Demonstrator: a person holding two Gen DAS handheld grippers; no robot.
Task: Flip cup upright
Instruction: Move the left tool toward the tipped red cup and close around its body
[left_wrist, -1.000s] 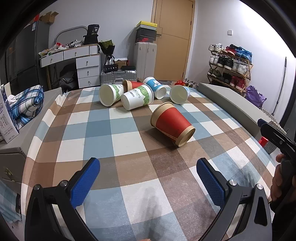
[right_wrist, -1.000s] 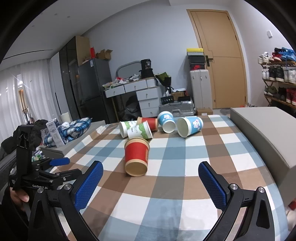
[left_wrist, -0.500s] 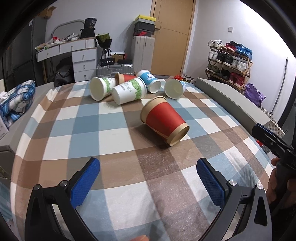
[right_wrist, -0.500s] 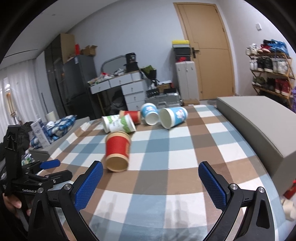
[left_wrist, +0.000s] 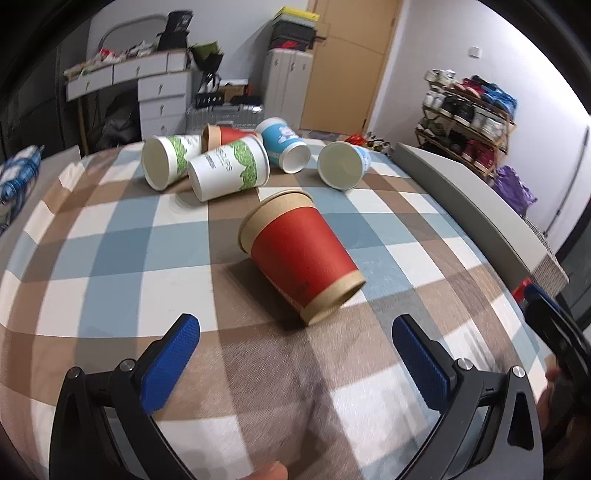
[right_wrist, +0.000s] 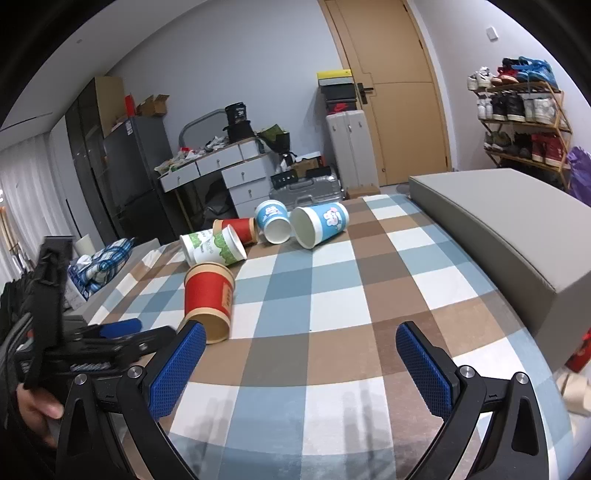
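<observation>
A red paper cup (left_wrist: 301, 254) lies on its side on the checked tablecloth (left_wrist: 110, 240), its mouth toward the near right. My left gripper (left_wrist: 295, 362) is open and empty, just short of the cup. In the right wrist view the same red cup (right_wrist: 208, 299) lies at the left, with the left gripper (right_wrist: 122, 328) beside it. My right gripper (right_wrist: 301, 365) is open and empty over the cloth, to the right of the cup.
Several more cups lie on their sides at the far end: two green-and-white cups (left_wrist: 229, 168), another red cup (left_wrist: 221, 134) and two blue ones (left_wrist: 345, 164). A grey padded bench (right_wrist: 517, 236) runs along the right edge. Drawers and a suitcase stand behind.
My left gripper has moved forward toward the red cup, which now looks larger and nearer. My right gripper has shifted to the right and tilted down. Both stay open.
</observation>
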